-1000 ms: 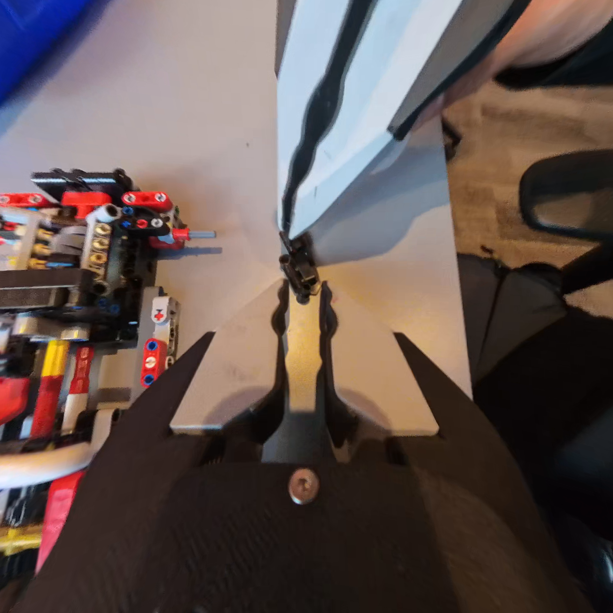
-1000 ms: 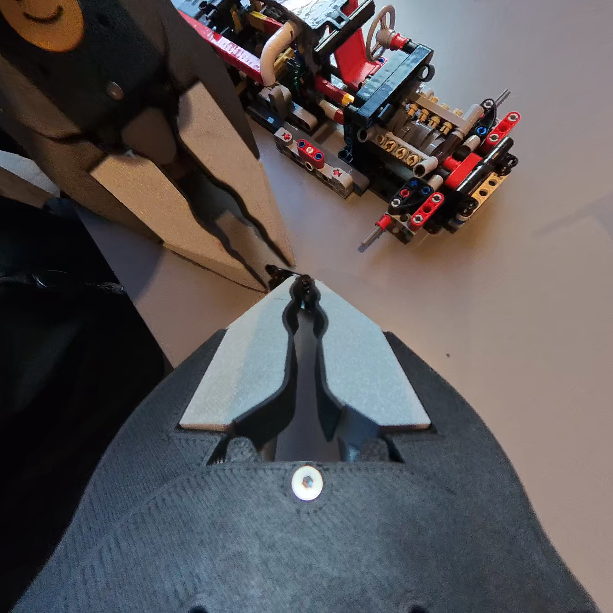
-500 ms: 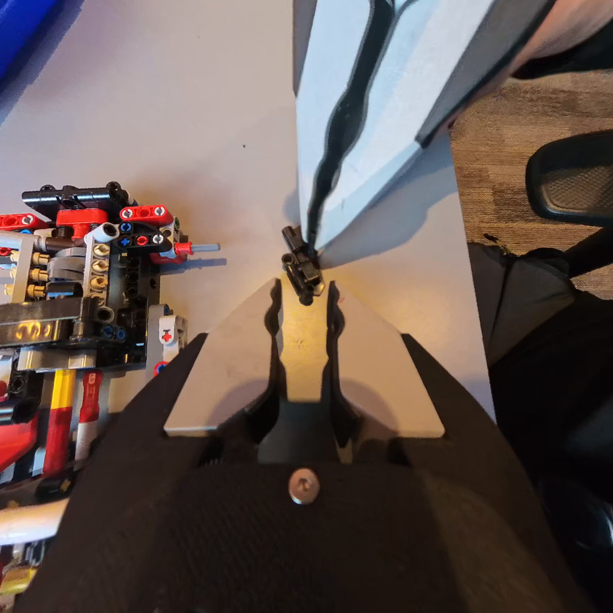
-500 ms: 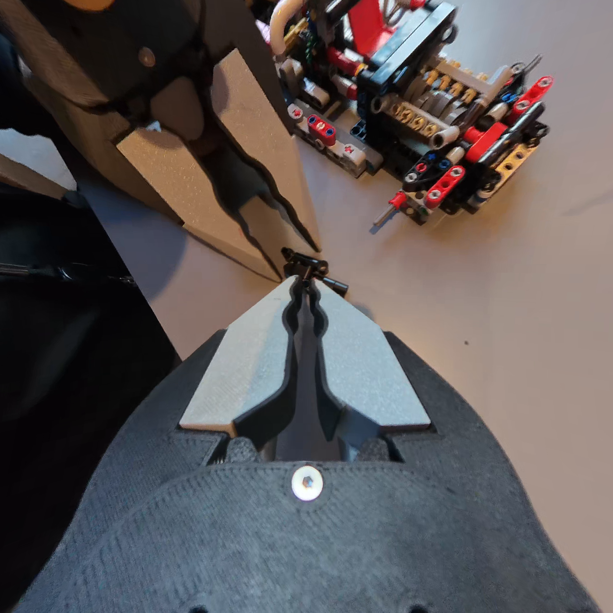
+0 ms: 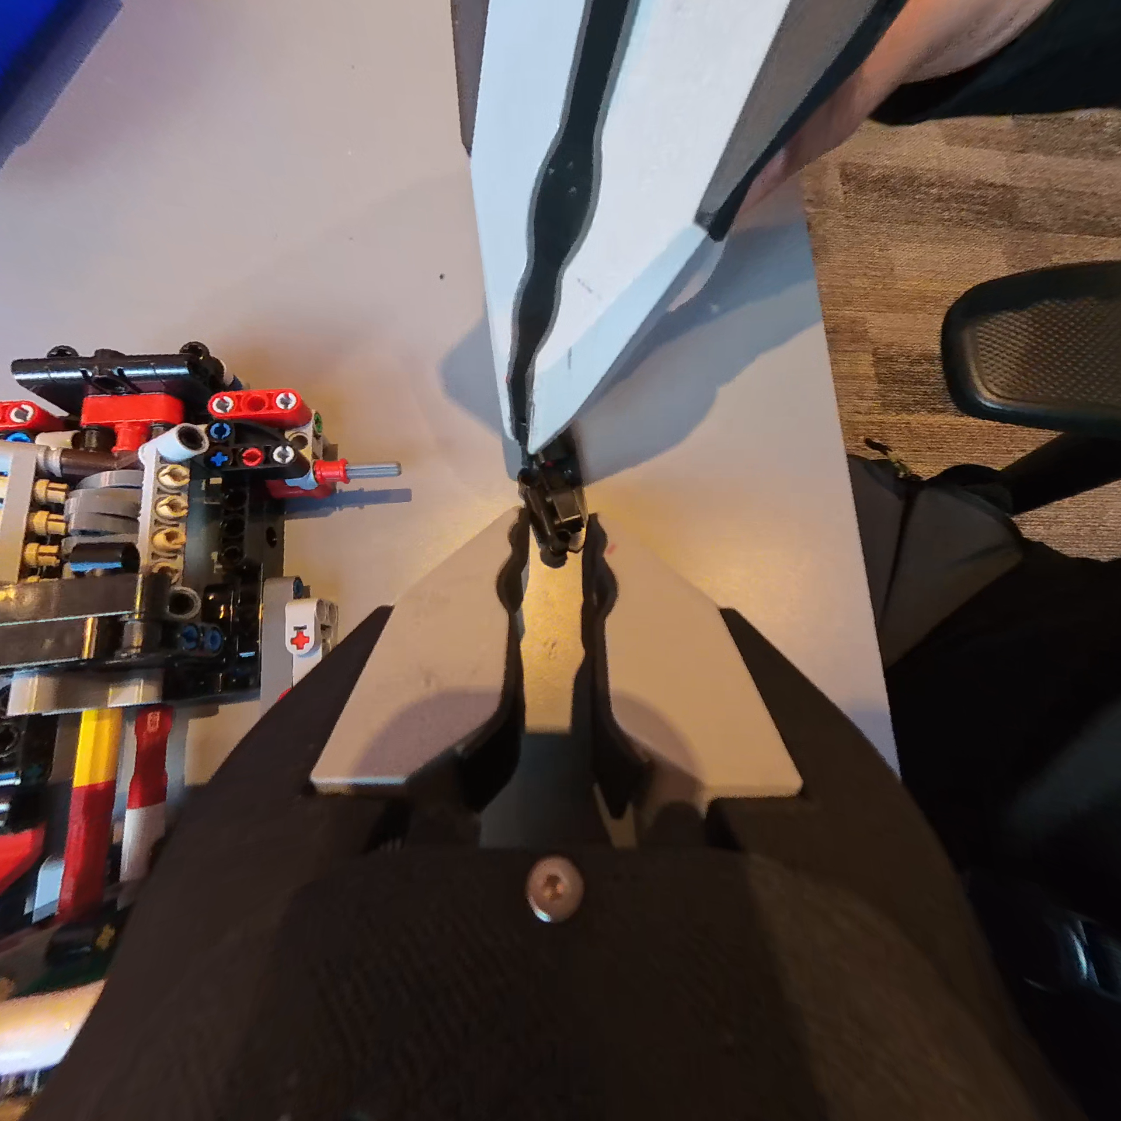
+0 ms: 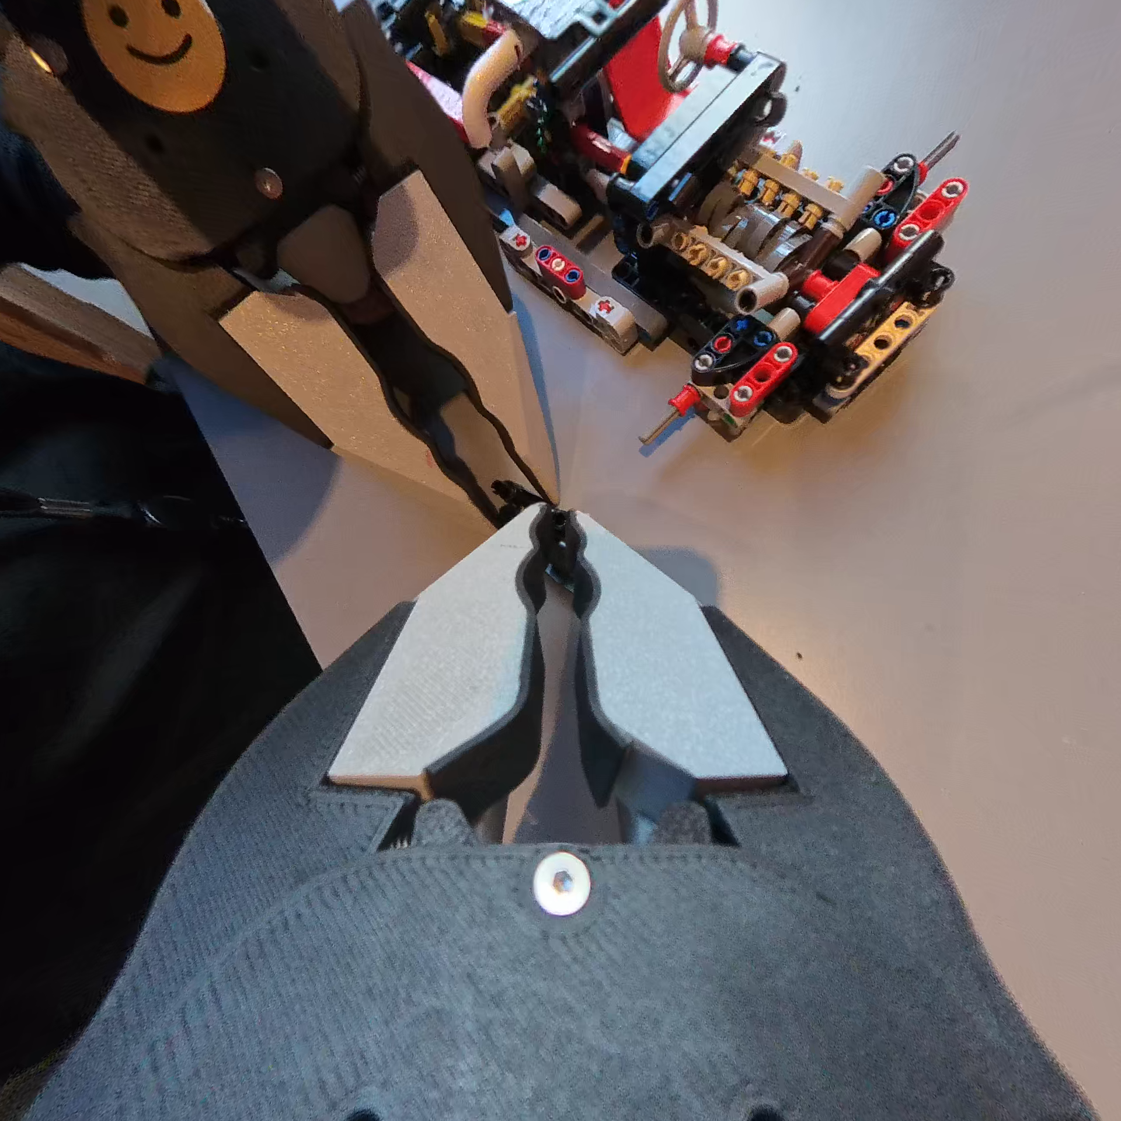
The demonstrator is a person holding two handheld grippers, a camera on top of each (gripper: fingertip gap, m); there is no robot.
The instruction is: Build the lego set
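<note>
A small black Lego connector sits between the two grippers, just above the grey table. My right gripper is shut on it; the piece shows between its tips. In the left wrist view the right gripper comes down from the top. My left gripper has narrowed onto the piece's lower end, and its pads look to touch both sides. It shows at upper left in the right wrist view. The part-built red, black and grey Lego car lies to the left, apart from both grippers.
The table's edge runs close on the right of the grippers, with carpet and a black chair beyond it. A blue object is at the far top left. A thin grey axle sticks out of the car towards the grippers. Less than 4 cm separates the two grippers' tips. The blue object is about 25 centimeters from both grippers' fingertips.
My left gripper opened a little, then narrowed around the black piece. The right gripper kept hold of the piece and tilted it down between the left tips.
</note>
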